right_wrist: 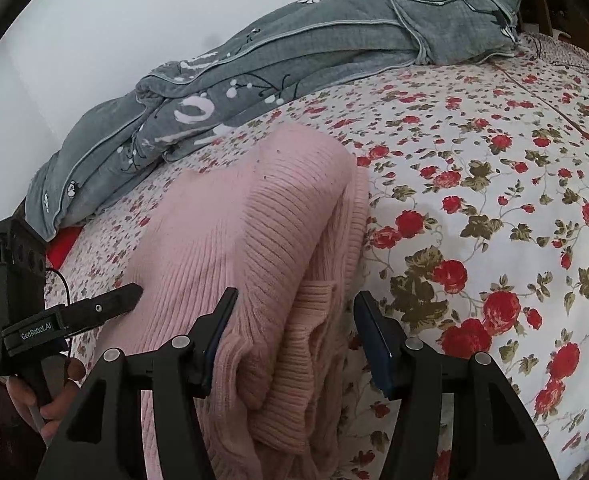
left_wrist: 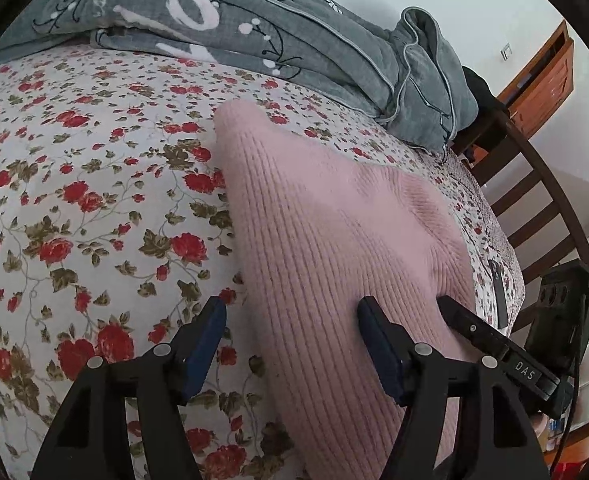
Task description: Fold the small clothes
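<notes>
One pink sweater (right_wrist: 254, 240) lies folded on the bed (right_wrist: 494, 160), its long axis running straight away from both sets of fingers. Its stacked fold edge sits between the right gripper (right_wrist: 294, 320)'s spread, empty fingers, so that hand is nearer. The left gripper (left_wrist: 290, 328), also spread and empty, straddles the sweater's other edge. A grey quilt (right_wrist: 254, 80) lies beyond.
</notes>
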